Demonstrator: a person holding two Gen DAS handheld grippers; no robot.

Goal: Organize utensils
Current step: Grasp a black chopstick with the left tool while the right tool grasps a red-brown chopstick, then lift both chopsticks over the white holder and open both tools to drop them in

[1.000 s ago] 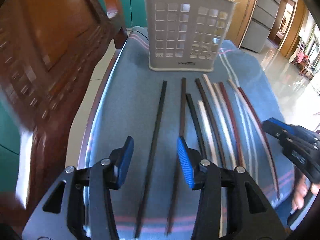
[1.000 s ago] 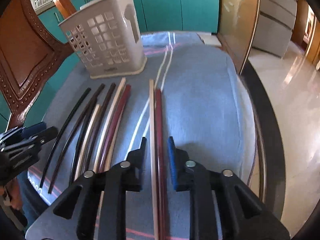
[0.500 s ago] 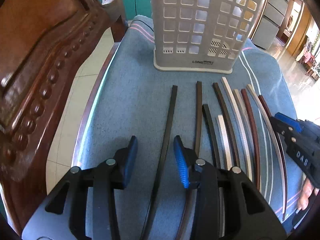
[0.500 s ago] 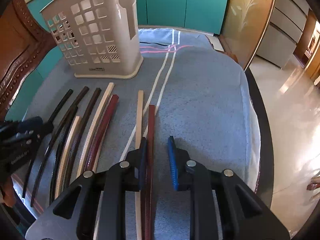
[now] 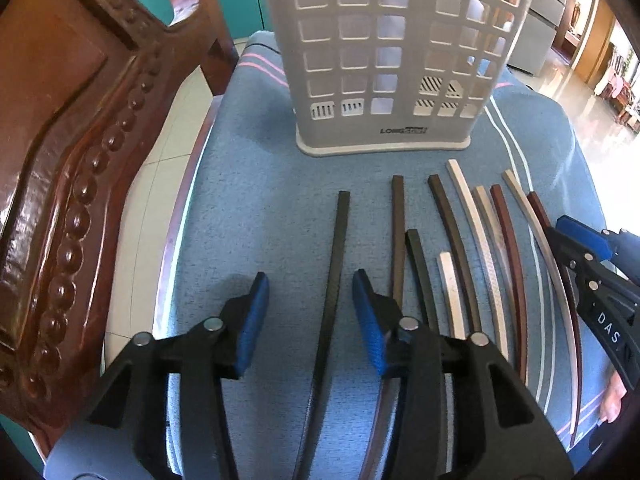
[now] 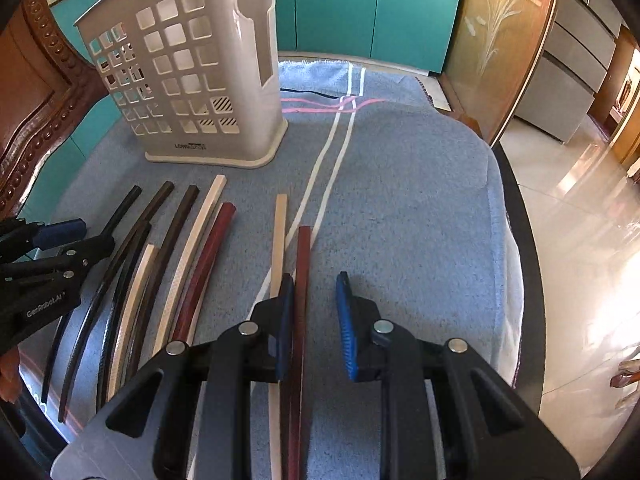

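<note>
Holder (image 5: 384, 60) looms nearer, black chopstick (image 5: 334, 280) between left tongs (image 5: 310, 316), seemingly untouched

Bare blue cloth (image 6: 400, 208) lay open to the right of the chopsticks (image 5: 456, 236), offering free passage. At the far end the white slotted holder (image 5: 384, 60) blocked the way, and a carved wooden chair (image 5: 72, 152) crowded the desk's (image 6: 520, 220) left edge.

Holder: tall pale grey perforated plastic utensil holder (image 5: 384, 60), smooth, slightly glossy.
Cloth: blue striped woven cloth (image 5: 260, 184) under the holder, matt, rough.
Chair: carved dark brown wooden chair (image 5: 72, 152) left of the holder, glossy varnish.
Sticks: dark and pale chopsticks (image 5: 460, 240) before the holder, smooth, satin.
</note>
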